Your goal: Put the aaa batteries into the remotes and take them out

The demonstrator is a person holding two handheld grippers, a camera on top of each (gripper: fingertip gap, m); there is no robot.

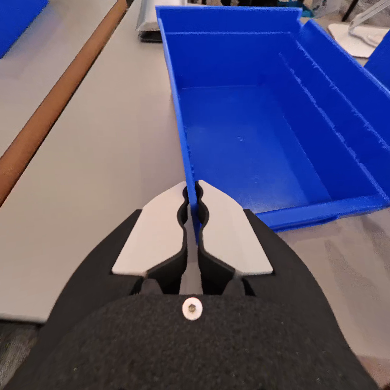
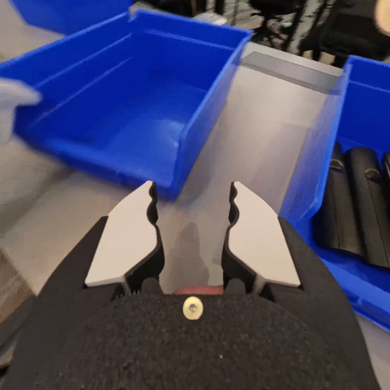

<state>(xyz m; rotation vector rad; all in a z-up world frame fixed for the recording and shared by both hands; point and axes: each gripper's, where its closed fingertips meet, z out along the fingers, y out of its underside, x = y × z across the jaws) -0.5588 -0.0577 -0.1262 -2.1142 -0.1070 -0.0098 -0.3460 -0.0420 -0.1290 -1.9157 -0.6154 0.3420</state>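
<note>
My left gripper (image 1: 191,190) is shut on the near left wall of an empty blue bin (image 1: 263,69), with the thin wall pinched between the two pads. The same empty blue bin (image 2: 211,95) shows in the right wrist view, ahead and left of my right gripper (image 2: 193,187). My right gripper is open and empty above the grey table (image 2: 253,126), in the gap between two bins. Black remotes (image 2: 360,200) lie side by side in a second blue bin (image 2: 306,194) at the right. No batteries show in either view.
A brown strip (image 1: 63,88) runs along the table's left side. Another blue bin (image 1: 16,21) is at the far left corner. A silver and black device (image 1: 147,29) stands behind the held bin. A blurred pale shape (image 2: 12,105) is at the left edge.
</note>
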